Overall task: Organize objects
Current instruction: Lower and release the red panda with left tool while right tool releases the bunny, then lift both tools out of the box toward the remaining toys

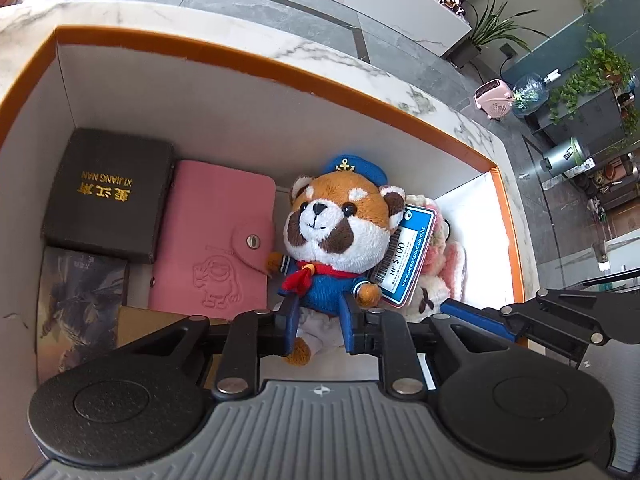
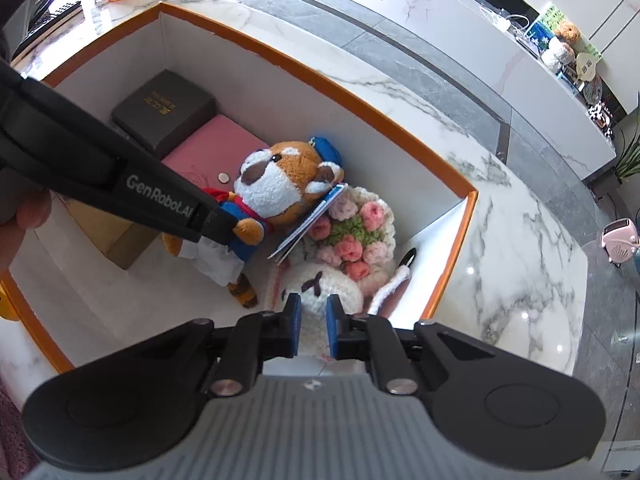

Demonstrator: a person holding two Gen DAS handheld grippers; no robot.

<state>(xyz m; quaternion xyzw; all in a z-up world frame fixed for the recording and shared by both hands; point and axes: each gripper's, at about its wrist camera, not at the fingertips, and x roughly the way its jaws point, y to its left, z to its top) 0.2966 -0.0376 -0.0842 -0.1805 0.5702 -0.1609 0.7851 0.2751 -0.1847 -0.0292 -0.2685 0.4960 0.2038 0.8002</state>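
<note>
Packing looks nearly done: left gripper (image 1: 319,314) fingers clamp the sailor-suited red panda plush (image 1: 336,236) inside the orange-rimmed white box (image 1: 256,62); right gripper (image 2: 313,322) fingers pinch the white crocheted bunny (image 2: 320,296).

Background's kinda busy: pink heater (image 1: 494,100) on the grey floor, water jug (image 1: 530,94) beside it, leafy potted plant (image 1: 490,26) nearby.

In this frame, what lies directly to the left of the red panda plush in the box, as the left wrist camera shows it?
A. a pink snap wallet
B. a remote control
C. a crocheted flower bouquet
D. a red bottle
A: the pink snap wallet lies flat against the red panda plush, whose paw touches its snap flap.
</note>
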